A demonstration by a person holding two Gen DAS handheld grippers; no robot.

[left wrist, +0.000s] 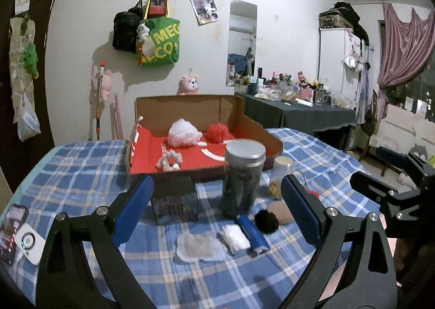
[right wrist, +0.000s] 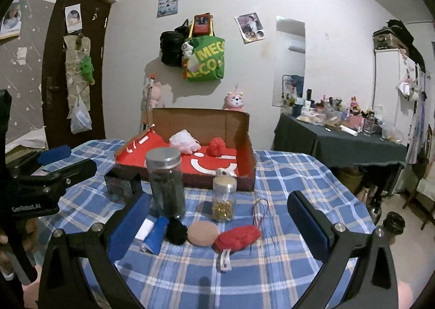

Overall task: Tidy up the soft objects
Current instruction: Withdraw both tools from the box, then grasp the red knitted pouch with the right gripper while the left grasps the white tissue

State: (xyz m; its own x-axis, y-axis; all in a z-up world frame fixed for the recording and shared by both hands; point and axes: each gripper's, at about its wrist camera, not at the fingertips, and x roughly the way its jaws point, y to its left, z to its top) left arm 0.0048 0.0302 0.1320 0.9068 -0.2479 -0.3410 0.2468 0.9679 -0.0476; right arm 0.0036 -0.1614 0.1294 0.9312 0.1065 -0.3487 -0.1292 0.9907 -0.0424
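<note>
Both the left hand-held gripper (left wrist: 217,208) and right hand-held gripper (right wrist: 218,224) hover wide open, empty, above the plaid-covered desk (right wrist: 299,173). The red knitted yarn bundle (right wrist: 237,237) lies just beside the round tan sponge (right wrist: 203,233), probably awaiting transfer into the red-lined cardboard box (right wrist: 246,129), which already holds 2 soft items.

Dim indoor light casts hard shadows beside the hanging bags (left wrist: 146,34) on the wall (right wrist: 339,4). Fisheye distortion bends both views' edges, dark vignette fills corners; detail beyond the jaws is soft and grainy.
</note>
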